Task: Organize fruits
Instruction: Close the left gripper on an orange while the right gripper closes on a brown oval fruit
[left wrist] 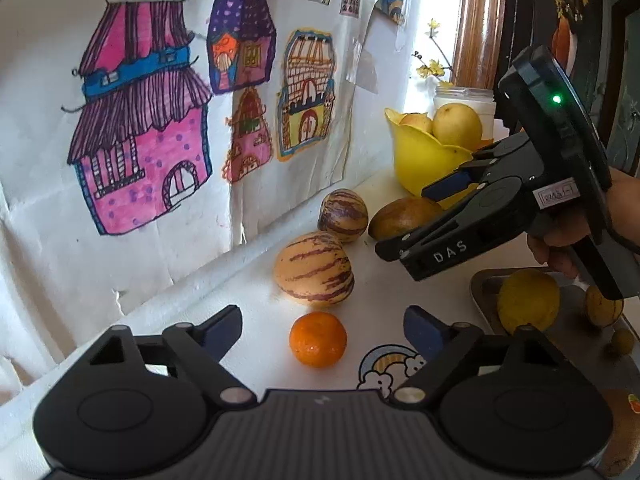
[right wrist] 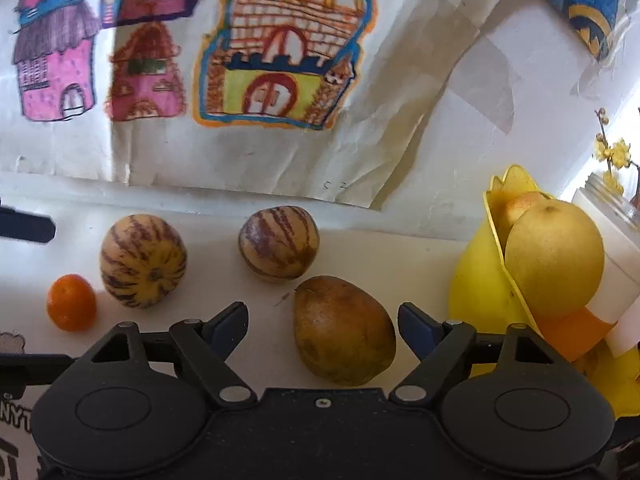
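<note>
My left gripper (left wrist: 322,326) is open, its fingers on either side of a small orange mandarin (left wrist: 318,339) on the white table, just short of it. My right gripper (right wrist: 323,318) is open with a brown pear-shaped fruit (right wrist: 344,330) between its fingers; it also shows in the left wrist view (left wrist: 404,216), where the right gripper (left wrist: 416,220) hovers over it. Two purple-striped melons lie behind: a larger one (left wrist: 314,268) (right wrist: 143,260) and a smaller one (left wrist: 343,216) (right wrist: 279,243). A yellow bowl (left wrist: 424,160) (right wrist: 476,284) holds a yellow pear (left wrist: 457,126) (right wrist: 554,258).
A wall with children's house drawings (left wrist: 144,132) stands right behind the fruit. A grey tray (left wrist: 486,284) at the right holds a yellow lemon-like fruit (left wrist: 528,300) and smaller fruits. A white jar (left wrist: 466,98) with yellow flowers stands behind the bowl.
</note>
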A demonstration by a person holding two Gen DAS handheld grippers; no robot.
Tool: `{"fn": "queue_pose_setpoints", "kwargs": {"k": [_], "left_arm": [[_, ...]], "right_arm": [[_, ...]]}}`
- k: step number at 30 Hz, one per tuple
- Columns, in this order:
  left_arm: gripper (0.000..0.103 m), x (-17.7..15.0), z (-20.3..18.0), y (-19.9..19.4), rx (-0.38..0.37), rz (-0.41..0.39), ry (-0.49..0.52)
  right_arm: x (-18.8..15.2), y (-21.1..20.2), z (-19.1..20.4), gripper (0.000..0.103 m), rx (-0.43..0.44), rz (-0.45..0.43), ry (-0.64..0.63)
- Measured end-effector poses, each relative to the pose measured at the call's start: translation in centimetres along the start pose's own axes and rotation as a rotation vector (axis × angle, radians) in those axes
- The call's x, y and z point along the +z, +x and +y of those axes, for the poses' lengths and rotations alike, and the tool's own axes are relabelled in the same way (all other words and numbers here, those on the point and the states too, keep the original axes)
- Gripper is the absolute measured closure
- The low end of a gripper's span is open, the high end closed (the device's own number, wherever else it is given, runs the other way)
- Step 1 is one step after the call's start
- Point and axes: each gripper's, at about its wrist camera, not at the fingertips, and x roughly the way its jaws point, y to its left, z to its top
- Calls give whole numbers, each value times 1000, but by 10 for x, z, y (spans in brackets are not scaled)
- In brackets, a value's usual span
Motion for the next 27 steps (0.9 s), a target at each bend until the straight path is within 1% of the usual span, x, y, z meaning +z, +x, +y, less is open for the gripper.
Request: {"fn": "queue_pose_setpoints", "kwargs": {"k": [3, 6, 8, 12, 13, 15, 17, 21, 23, 25, 27], "left_arm": [[21, -2, 4, 6, -7, 26, -33], [27, -5, 7, 12, -2, 46, -57], [32, -6, 8, 12, 8, 39, -56], [38, -7, 9, 13, 13, 35, -60], [41, -7, 9, 12, 15, 34, -58], [45, -8, 10, 11, 17, 33, -56], [46, -8, 9, 11, 17, 30, -55], [57, -10, 7, 11, 15, 25, -49], [63, -10, 6, 11, 11, 25, -51], [67, -10, 6, 11, 1, 25, -57], [67, -10, 5, 12, 3, 25, -52]], "right_arm": [[0, 7, -1, 22, -16, 10, 8], [-1, 14, -1, 27, -26, 23, -4], [-2, 16, 0, 31, -23, 25, -5], [-4, 21, -1, 33, -18, 30, 8], [-3, 22, -1, 33, -16, 33, 14], [-2, 22, 0, 36, -21, 39, 19], [-1, 22, -1, 44, -36, 48, 18], [-3, 22, -3, 45, -47, 51, 25], [-4, 22, -1, 46, -52, 48, 19], [-6, 15, 3, 46, -46, 41, 14], [-7, 10, 6, 47, -33, 38, 12]]}}
